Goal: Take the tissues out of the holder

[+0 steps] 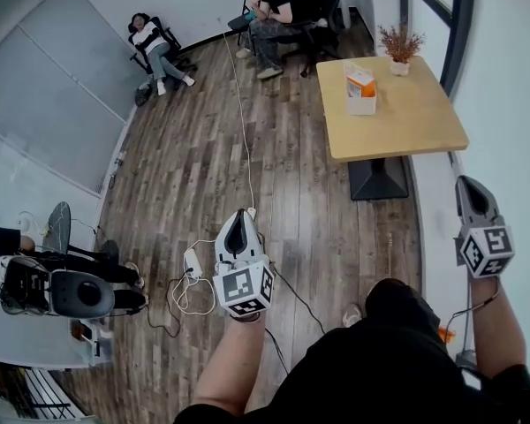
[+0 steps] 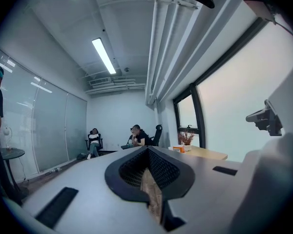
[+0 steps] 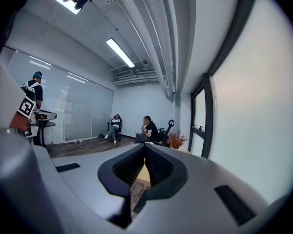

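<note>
Clenched and empty, left gripper (image 1: pixel 238 223) and right gripper (image 1: pixel 469 191) sat well short of the far tissue holder (image 1: pixel 360 94); opening one jaw pair on approach seemed wise.

Bright, even indoor light. Ceiling strip light (image 2: pixel 104 56) sits at 11 o'clock in both gripper views with mild glare. Window pane (image 2: pixel 185 113) at 3 o'clock is blown out white. Heavy fisheye, black vignette at the corners, near foreground soft. Head view is sharp with faint shadows and a mosaic patch at 12 o'clock.
</note>
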